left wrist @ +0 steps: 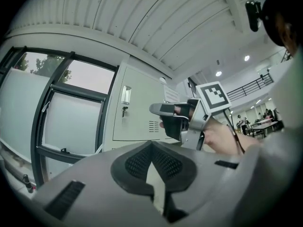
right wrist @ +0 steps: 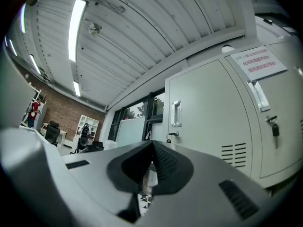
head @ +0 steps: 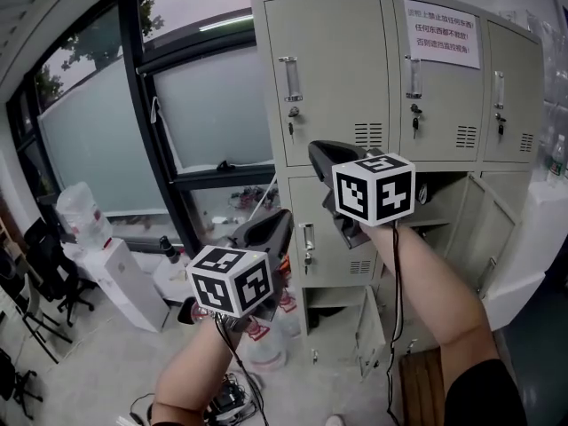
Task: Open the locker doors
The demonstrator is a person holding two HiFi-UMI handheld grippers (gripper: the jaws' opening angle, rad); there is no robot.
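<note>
Left gripper (head: pixel 271 227) and right gripper (head: pixel 330 155) are both pinched closed on nothing, hovering in front of the locker (head: pixel 275 78). Lower right doors (head: pixel 493 227) already hang open. The top row (head: pixel 327 69) and the middle-left door (head: pixel 330 238) look closed, so I'd say there's plenty left.

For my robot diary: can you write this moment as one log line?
left gripper: jaws shut, empty | right gripper: jaws shut, empty | top doors: closed

An office: steel lockers (head: pixel 337 69), swivel chairs (head: pixel 46 260), a water dispenser (head: pixel 122 280).
</note>
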